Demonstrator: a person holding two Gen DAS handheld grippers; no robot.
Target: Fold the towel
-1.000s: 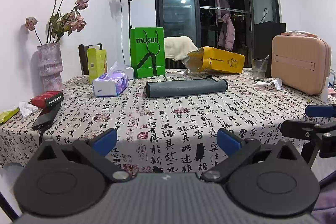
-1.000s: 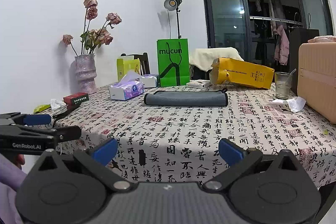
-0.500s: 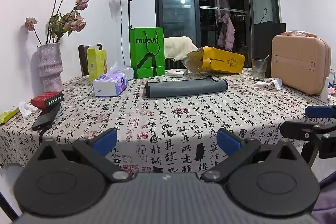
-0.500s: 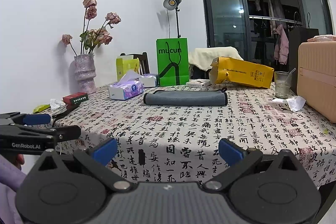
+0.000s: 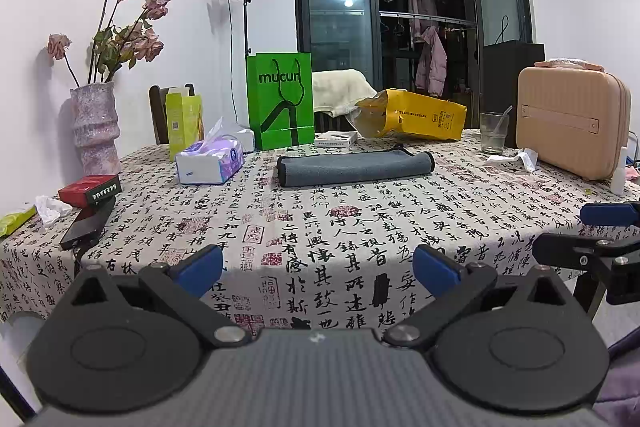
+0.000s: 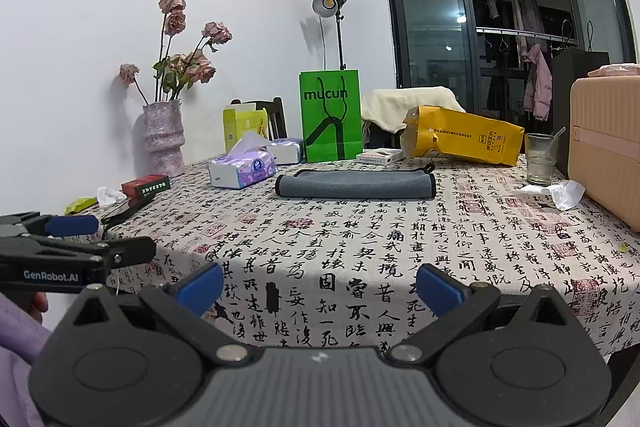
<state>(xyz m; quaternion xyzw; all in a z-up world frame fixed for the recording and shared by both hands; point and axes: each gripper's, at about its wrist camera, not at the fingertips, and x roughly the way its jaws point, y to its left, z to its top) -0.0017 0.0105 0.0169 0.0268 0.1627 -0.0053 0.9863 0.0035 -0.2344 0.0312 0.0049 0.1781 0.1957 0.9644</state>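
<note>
A grey towel (image 5: 354,167) with a dark edge lies folded in a long flat strip across the far middle of the table; it also shows in the right wrist view (image 6: 355,184). My left gripper (image 5: 318,271) is open and empty, held before the table's near edge, well short of the towel. My right gripper (image 6: 319,285) is open and empty too, at the near edge. Each gripper shows at the side of the other's view, the right one (image 5: 592,235) and the left one (image 6: 76,243).
The table (image 5: 360,227) has a calligraphy-print cloth. Behind the towel stand a green bag (image 5: 280,105), a yellow bag (image 5: 412,119) and a tissue box (image 5: 210,163). A vase (image 5: 94,127), red box (image 5: 90,189) and phone (image 5: 88,223) sit left; a glass (image 5: 493,137) and pink case (image 5: 572,123) right.
</note>
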